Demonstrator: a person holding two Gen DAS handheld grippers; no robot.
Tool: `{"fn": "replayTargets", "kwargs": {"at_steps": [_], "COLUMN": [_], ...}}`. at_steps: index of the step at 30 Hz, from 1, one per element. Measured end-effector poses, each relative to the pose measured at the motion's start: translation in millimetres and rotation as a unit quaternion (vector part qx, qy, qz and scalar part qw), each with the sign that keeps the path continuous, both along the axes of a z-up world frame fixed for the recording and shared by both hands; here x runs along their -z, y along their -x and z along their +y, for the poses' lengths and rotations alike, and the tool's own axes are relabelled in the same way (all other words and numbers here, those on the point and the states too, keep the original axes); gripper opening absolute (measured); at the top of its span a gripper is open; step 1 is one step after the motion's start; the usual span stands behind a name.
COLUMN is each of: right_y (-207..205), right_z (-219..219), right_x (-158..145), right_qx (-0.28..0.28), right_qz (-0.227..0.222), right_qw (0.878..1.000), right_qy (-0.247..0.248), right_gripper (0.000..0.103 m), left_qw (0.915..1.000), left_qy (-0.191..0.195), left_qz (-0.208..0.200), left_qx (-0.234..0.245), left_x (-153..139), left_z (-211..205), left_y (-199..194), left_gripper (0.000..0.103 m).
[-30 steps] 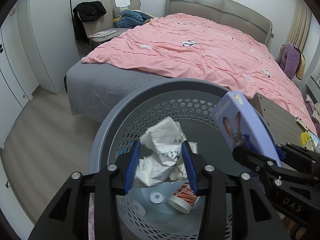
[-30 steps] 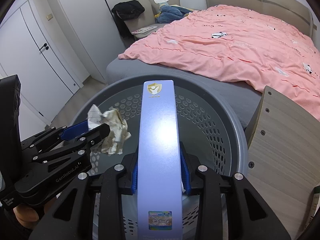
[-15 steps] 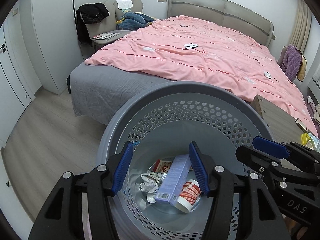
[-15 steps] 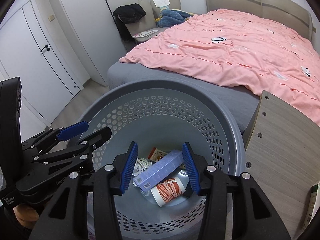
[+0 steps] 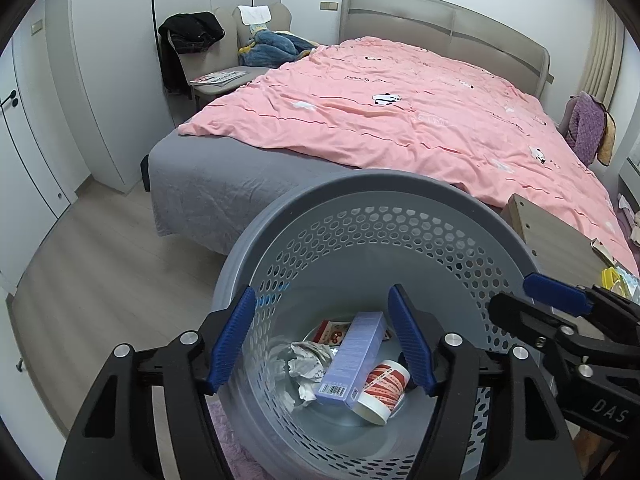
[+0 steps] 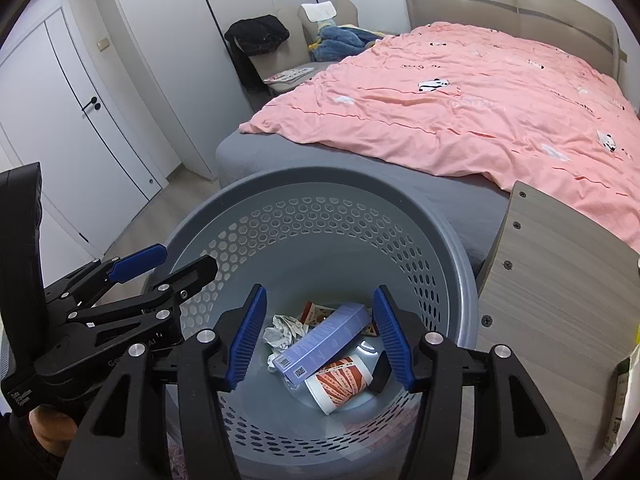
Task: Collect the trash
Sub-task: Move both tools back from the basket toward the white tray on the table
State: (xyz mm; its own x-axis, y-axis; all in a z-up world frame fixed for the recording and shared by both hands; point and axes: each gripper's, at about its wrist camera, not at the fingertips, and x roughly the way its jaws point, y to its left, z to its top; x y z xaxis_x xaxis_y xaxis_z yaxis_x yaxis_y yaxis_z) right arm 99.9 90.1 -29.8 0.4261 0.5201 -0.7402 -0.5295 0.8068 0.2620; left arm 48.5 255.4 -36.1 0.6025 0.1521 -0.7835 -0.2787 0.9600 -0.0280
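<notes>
Trash: crumpled paper, a long purple box, a red-and-white paper cup and a red snack wrapper lie together on the bottom of the grey perforated basket, the box leaning across the cup.
Left gripper: above the basket mouth, jaws opening, nothing between them; only the basket's contents show far below.
Right gripper: beside it over the same basket, jaws opening too, empty.
Done: these four pieces are in the basket, so this drop looks finished.
Left: I judge more may wait on the wooden side table; yellow and pale packets sit at its far right edge, though whether they are rubbish I cannot tell.
Floor: pale wood boards, with a strip of pink rug just under the basket's near side.
Room: bedroom; bed with pink duvet close behind the basket, white wardrobe doors on the left, chair piled with dark and blue clothes in the far corner.
</notes>
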Motion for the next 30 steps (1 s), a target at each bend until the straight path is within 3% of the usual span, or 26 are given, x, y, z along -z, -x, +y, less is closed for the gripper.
{"fn": "replayTargets", "kwargs": {"at_steps": [9, 20, 30], "right_y": [9.7, 27.9, 43.2], "right_z": [-20.9, -64.5, -124.8], "right_x": [-18.3, -38.9, -42.5], "right_qx": [0.016, 0.069, 0.118], "right_qz": [-0.021, -0.048, -0.043], "right_qw": [1.0, 0.996, 0.992], "right_qy": [-0.002, -0.004, -0.014], "right_gripper": [0.078, 0.084, 0.084], "left_qw": [0.9999, 0.999, 0.9962], "left_qy": [-0.006, 0.01, -0.003], "left_qz": [-0.009, -0.013, -0.025], "left_qx": [-0.003, 0.042, 0.084], "left_x": [-10.2, -12.7, -32.4], "left_z": [-5.3, -31.5, -76.1], "left_y": [9.2, 12.9, 10.3], "left_gripper": [0.071, 0.072, 0.072]}}
